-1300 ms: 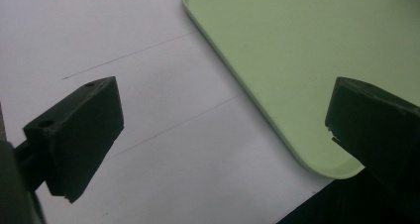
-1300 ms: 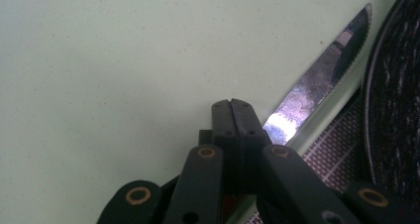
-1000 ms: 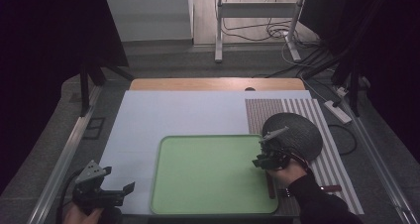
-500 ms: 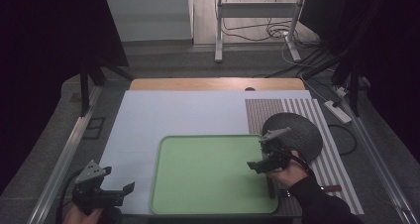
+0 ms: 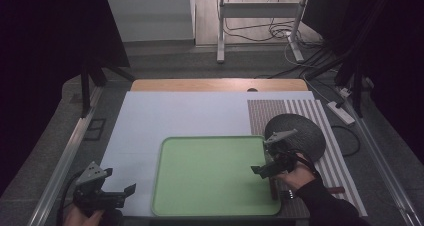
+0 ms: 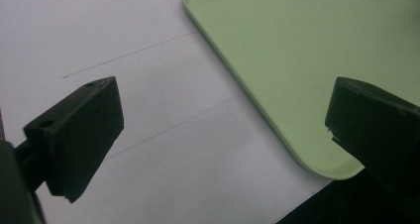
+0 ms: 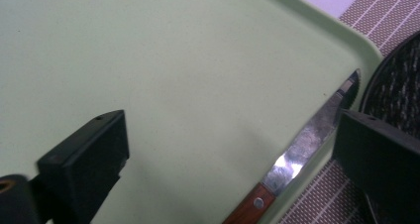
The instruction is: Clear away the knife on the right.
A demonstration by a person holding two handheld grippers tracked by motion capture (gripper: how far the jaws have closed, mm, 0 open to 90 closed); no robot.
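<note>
Over tray (image 7: 198,60), right tongs (image 7: 228,149) wide, empty

Your knife (image 7: 292,164) has a worn steel blade and a riveted reddish wooden handle. It lies flat along the right edge of the green tray (image 5: 210,176), blade resting on the rim, tip toward the tray's far right corner, just beside the dark round mat (image 5: 300,131).

L gripper (image 5: 131,190) jaws wide apart; R gripper (image 5: 259,170) likewise.
</note>
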